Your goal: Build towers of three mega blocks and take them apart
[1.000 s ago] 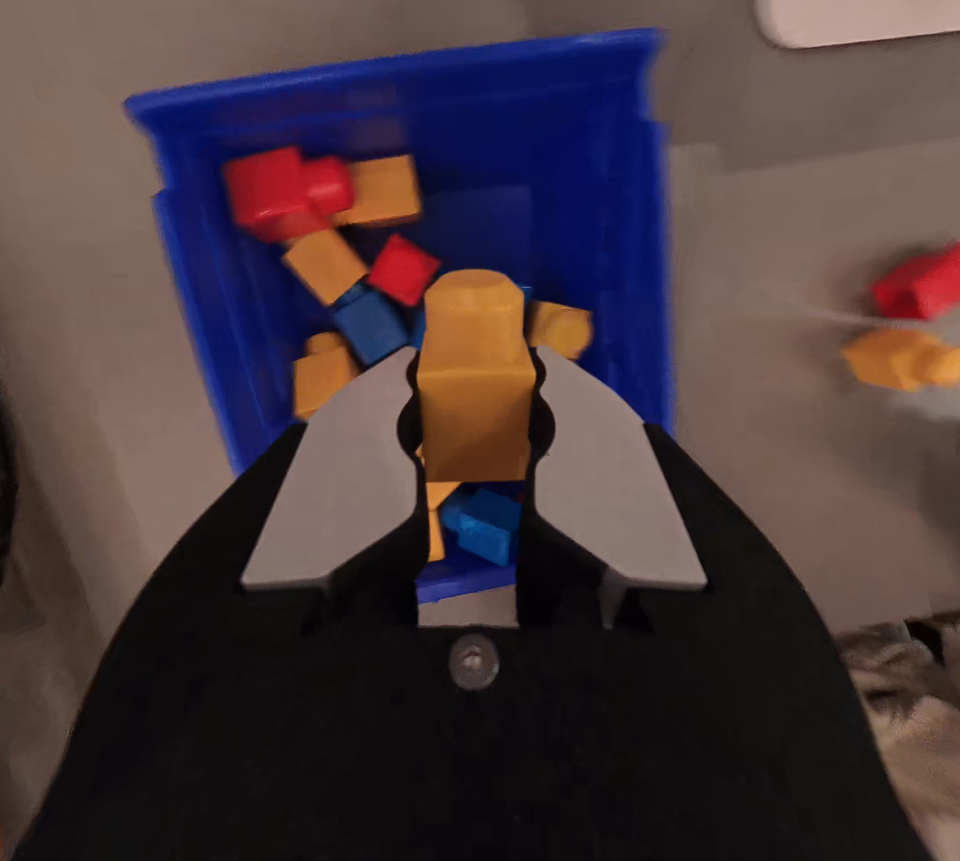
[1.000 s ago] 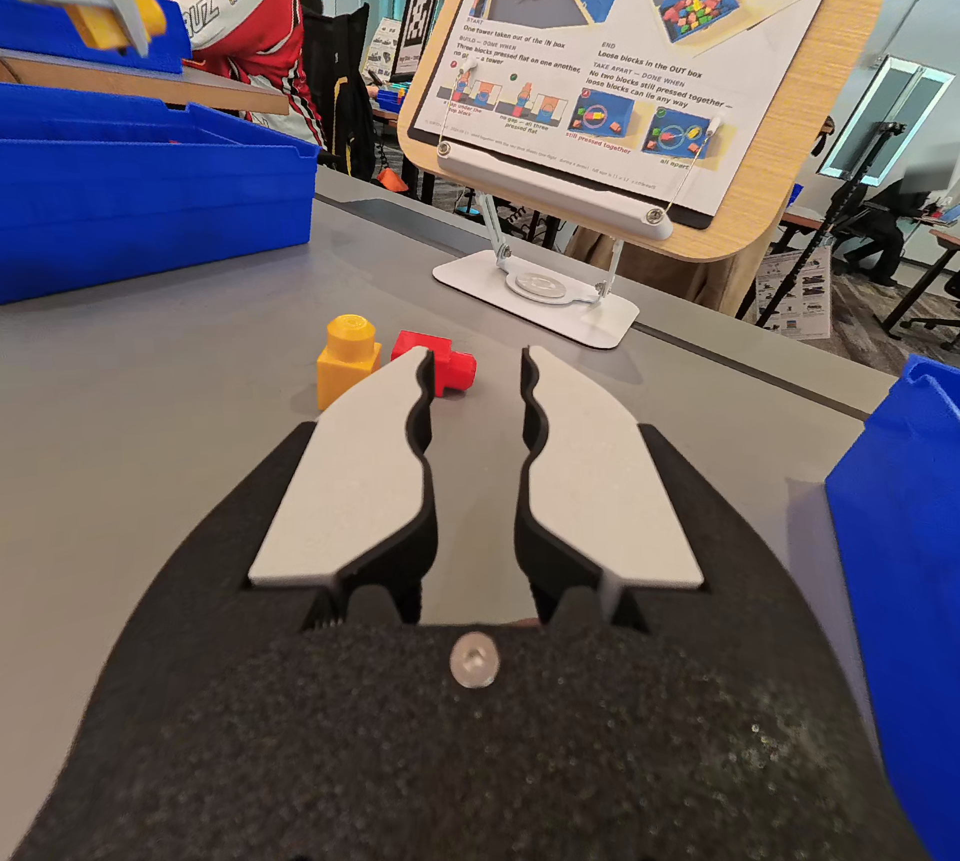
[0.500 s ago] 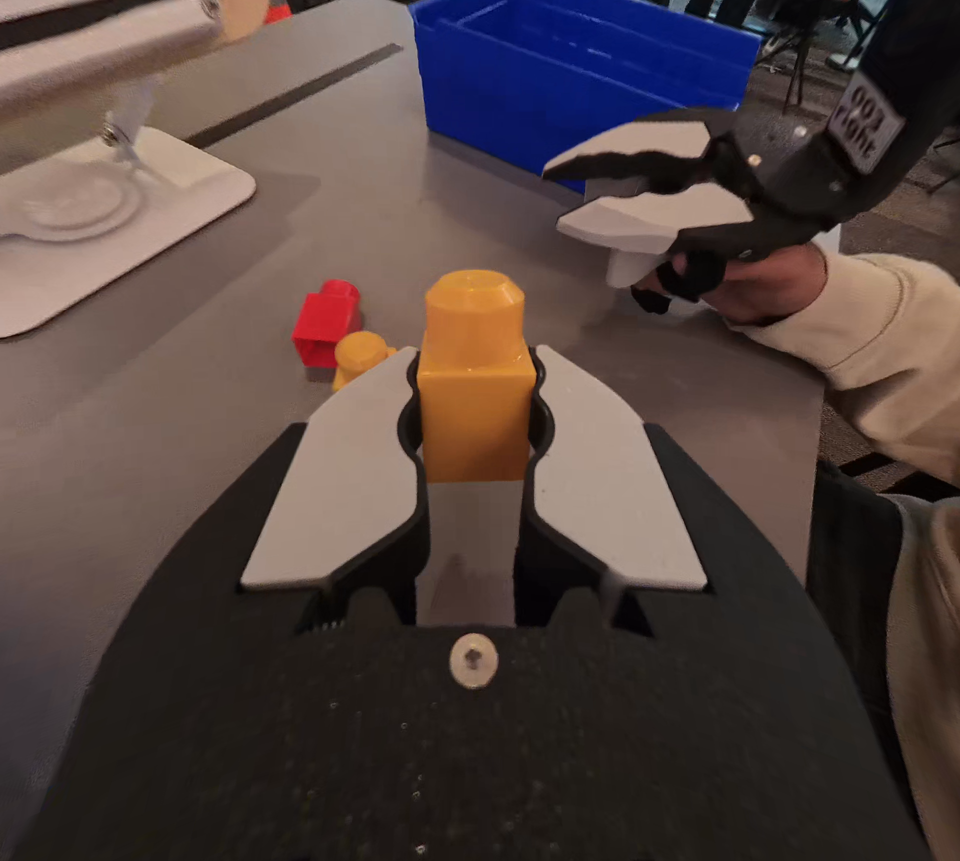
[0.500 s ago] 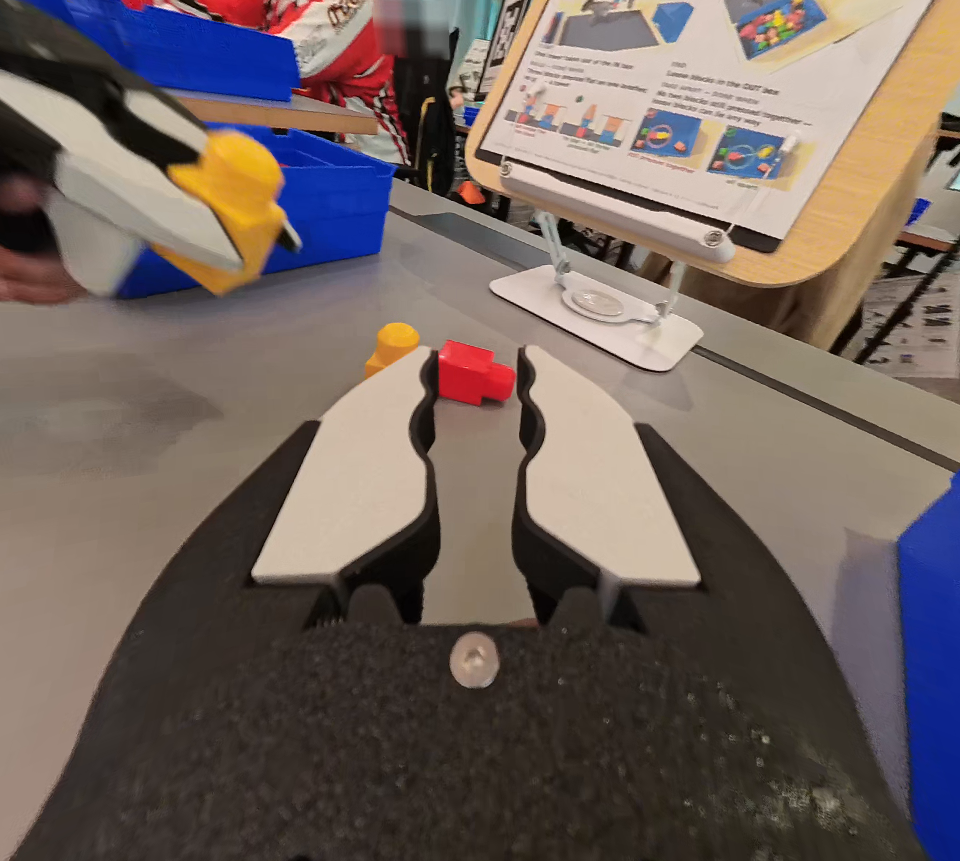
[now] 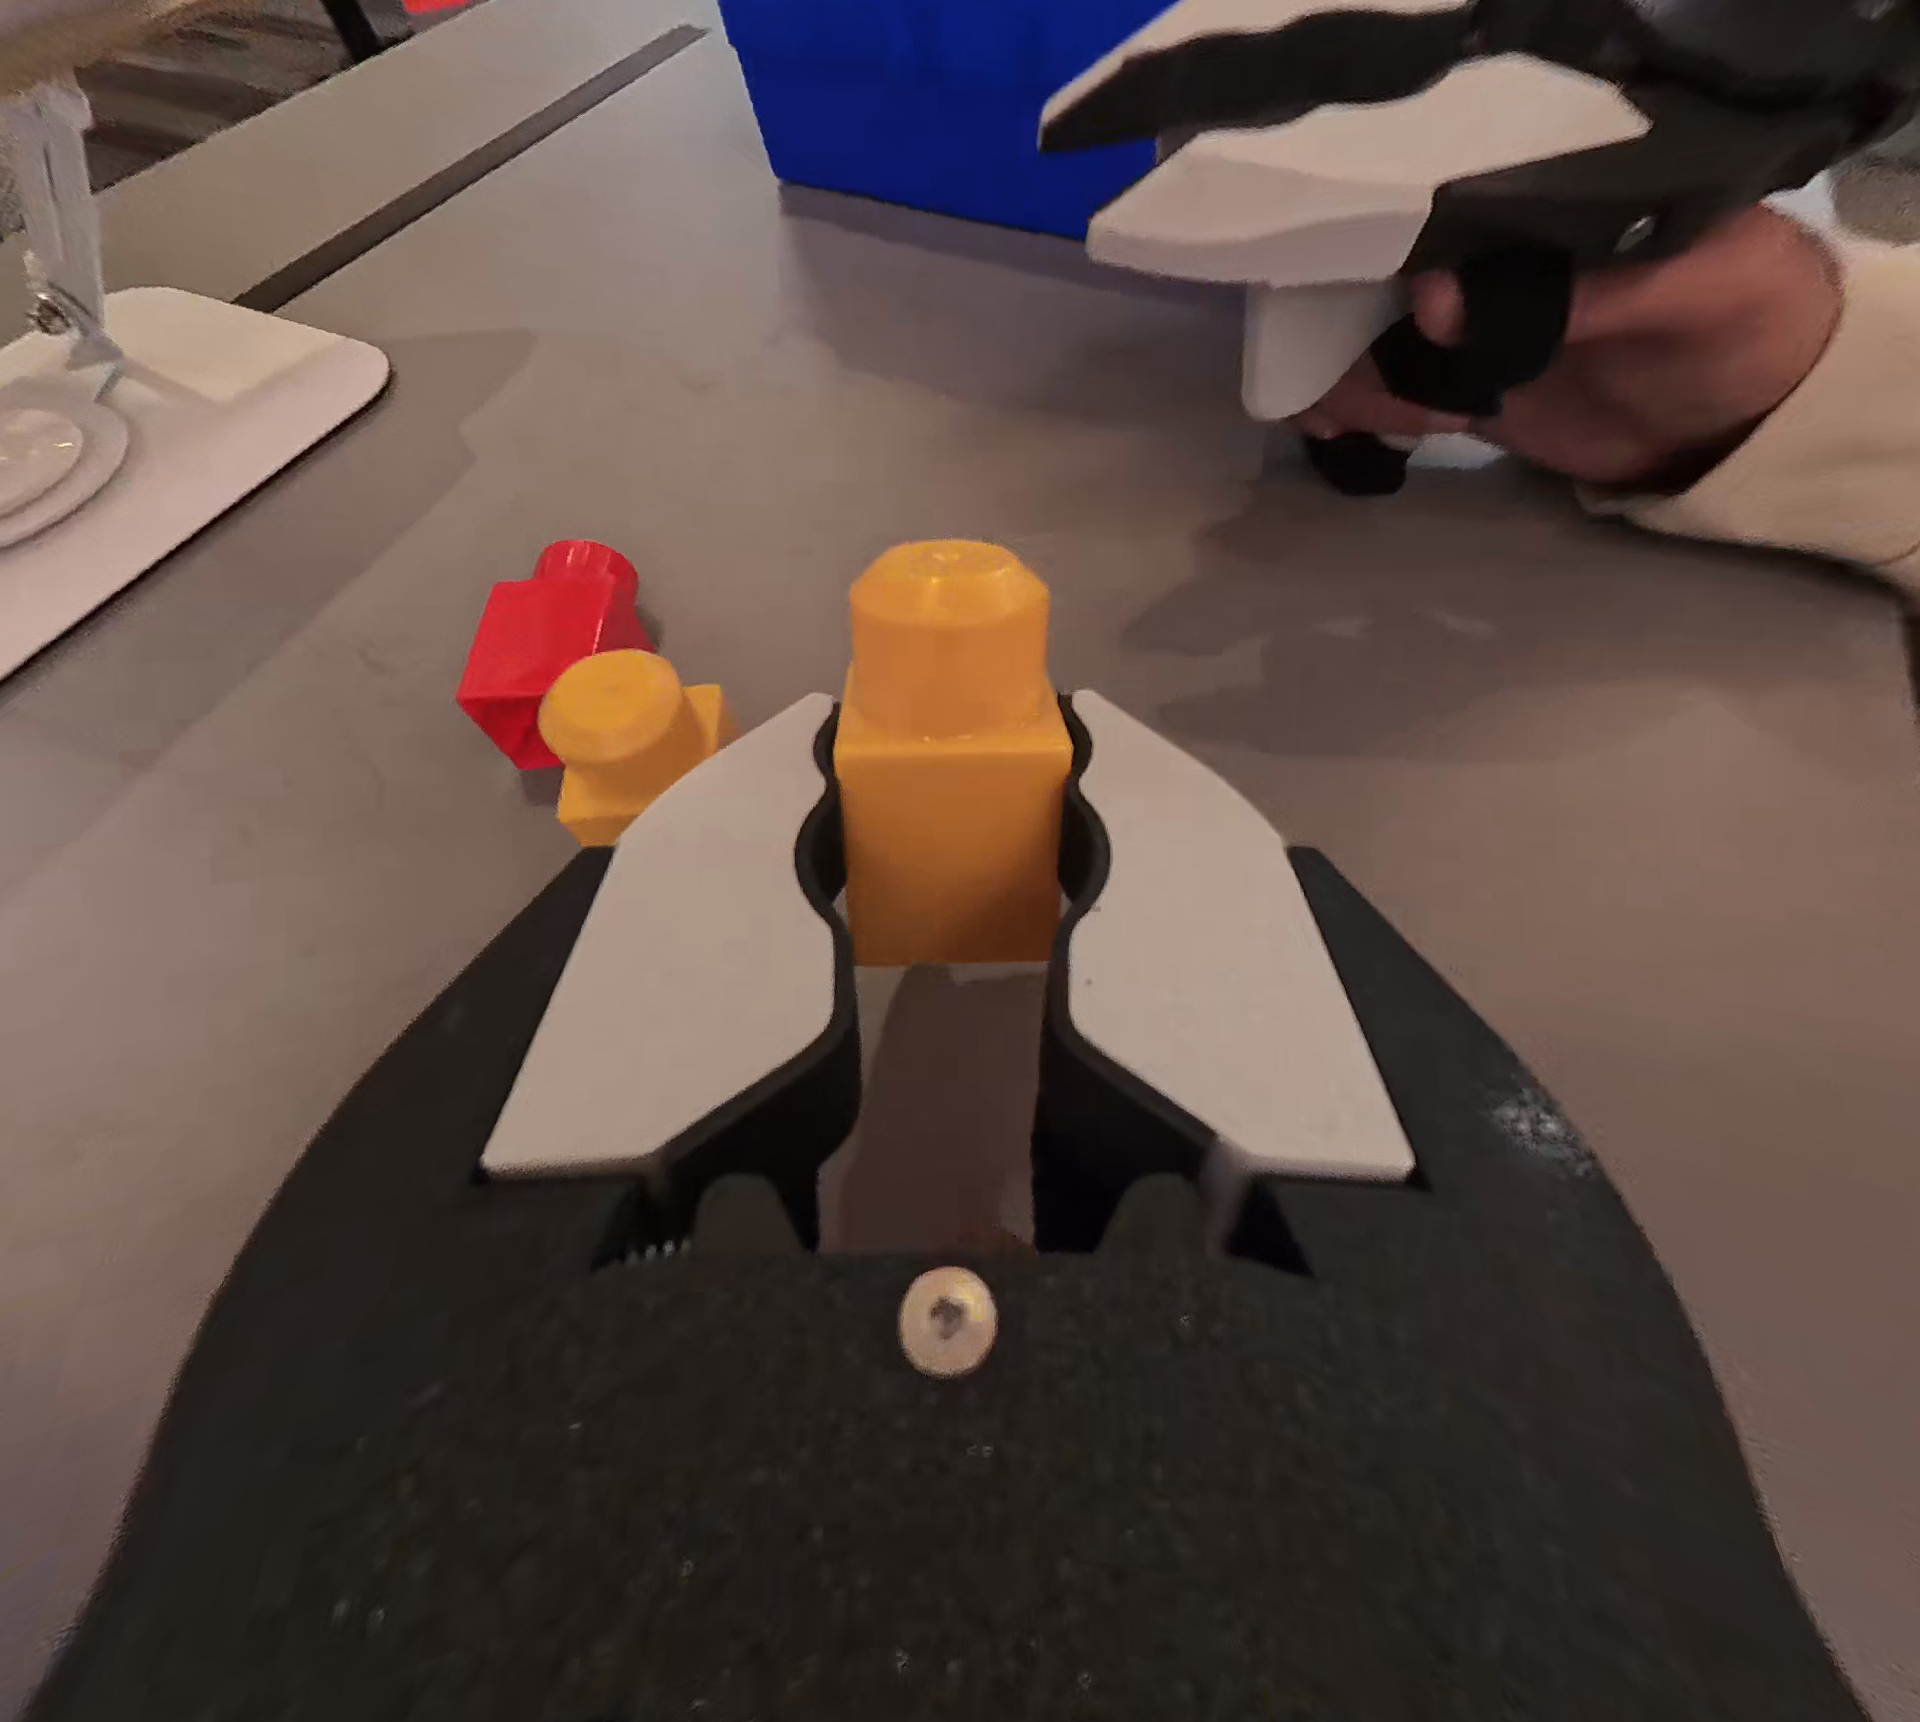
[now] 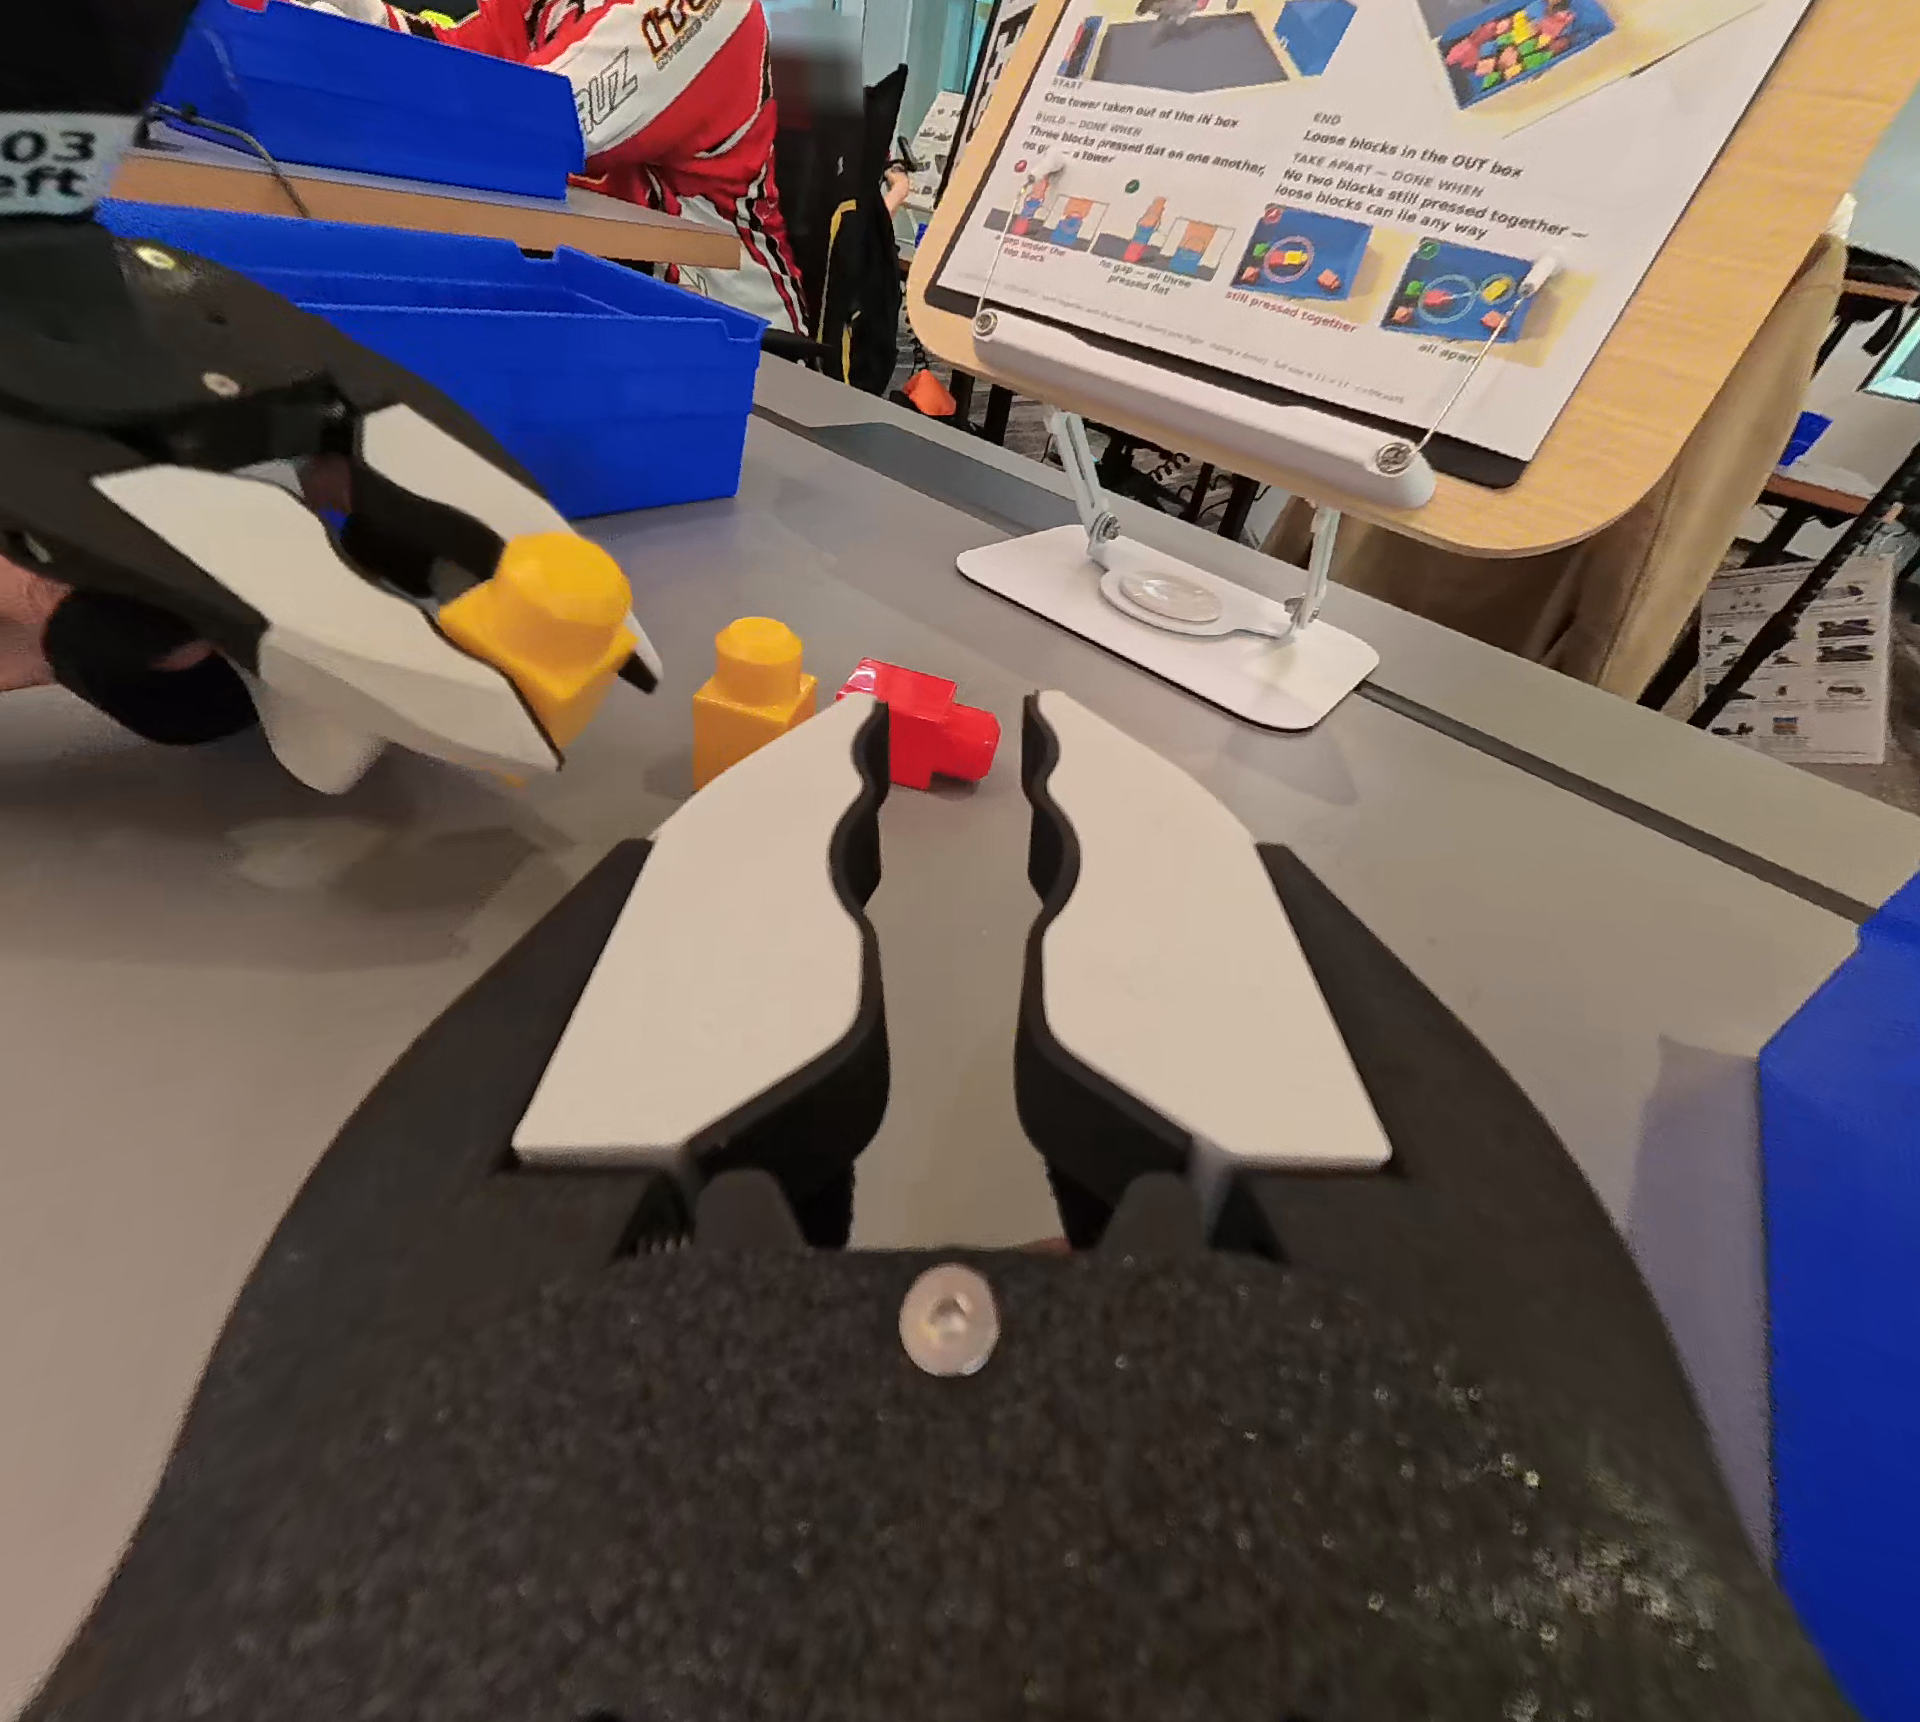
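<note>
Left tongs (image 5: pixel 951 799) clamp a yellow block (image 5: pixel 951 768); right tongs (image 6: pixel 956 737) gape empty. The blue bin (image 5: pixel 997 10), upper centre of the frame, hides its contents.

1 yellow block (image 5: pixel 951 799) gripped upright; yellow block (image 6: pixel 750 704) upright beside toppled red block (image 6: pixel 925 727).

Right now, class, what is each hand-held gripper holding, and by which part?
The left hand-held gripper clamps a yellow block by its square body, stud forward. The right hand-held gripper holds nothing.

You've got two orange blocks (image 5: pixel 951 799) (image 5: pixel 623 742), one red block (image 5: pixel 540 644), blue bins (image 5: pixel 997 10), grey table (image 5: pixel 1455 841).
</note>
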`<state>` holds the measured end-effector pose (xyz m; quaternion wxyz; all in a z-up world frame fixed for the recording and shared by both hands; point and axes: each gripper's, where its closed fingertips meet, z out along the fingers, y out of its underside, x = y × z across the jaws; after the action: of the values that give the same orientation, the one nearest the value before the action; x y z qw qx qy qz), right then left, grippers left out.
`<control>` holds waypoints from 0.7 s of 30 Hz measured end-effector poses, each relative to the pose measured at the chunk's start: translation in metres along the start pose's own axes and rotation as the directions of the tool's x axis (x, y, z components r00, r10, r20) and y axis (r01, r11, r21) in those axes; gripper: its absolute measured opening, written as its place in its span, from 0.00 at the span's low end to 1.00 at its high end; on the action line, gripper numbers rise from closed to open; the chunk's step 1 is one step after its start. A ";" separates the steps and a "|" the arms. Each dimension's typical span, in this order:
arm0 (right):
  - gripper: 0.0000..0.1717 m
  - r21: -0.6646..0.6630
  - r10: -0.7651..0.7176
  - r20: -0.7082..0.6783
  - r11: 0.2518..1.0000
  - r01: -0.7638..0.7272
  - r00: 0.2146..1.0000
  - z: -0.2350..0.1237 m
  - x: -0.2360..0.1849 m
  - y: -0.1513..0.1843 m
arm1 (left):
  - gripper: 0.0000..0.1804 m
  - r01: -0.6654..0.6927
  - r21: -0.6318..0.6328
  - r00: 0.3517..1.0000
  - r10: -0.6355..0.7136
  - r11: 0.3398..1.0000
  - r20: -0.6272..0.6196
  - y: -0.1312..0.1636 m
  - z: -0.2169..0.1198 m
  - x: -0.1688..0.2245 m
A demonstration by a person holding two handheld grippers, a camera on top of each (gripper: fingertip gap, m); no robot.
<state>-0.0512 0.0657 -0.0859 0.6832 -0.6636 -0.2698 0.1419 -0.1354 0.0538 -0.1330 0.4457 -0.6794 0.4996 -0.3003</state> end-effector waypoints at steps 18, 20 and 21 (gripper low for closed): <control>0.20 -0.163 -0.030 0.106 0.985 0.047 0.994 0.012 -0.013 0.005 | 0.21 0.086 -0.118 0.992 -0.074 0.989 0.099 0.017 -0.024 -0.031; 0.21 -0.227 -0.044 0.180 0.970 0.084 0.983 0.021 -0.017 0.001 | 0.21 0.145 -0.080 0.987 -0.138 0.986 0.087 0.018 -0.031 -0.037; 0.22 -0.256 -0.072 0.219 0.958 0.128 0.973 0.028 -0.018 -0.001 | 0.21 0.178 -0.071 0.982 -0.172 0.982 0.077 0.019 -0.034 -0.039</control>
<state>-0.0817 0.0785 -0.0889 0.5617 -0.7169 -0.3894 0.1376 -0.1848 0.0780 -0.1342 0.4081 -0.7476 0.4333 -0.2946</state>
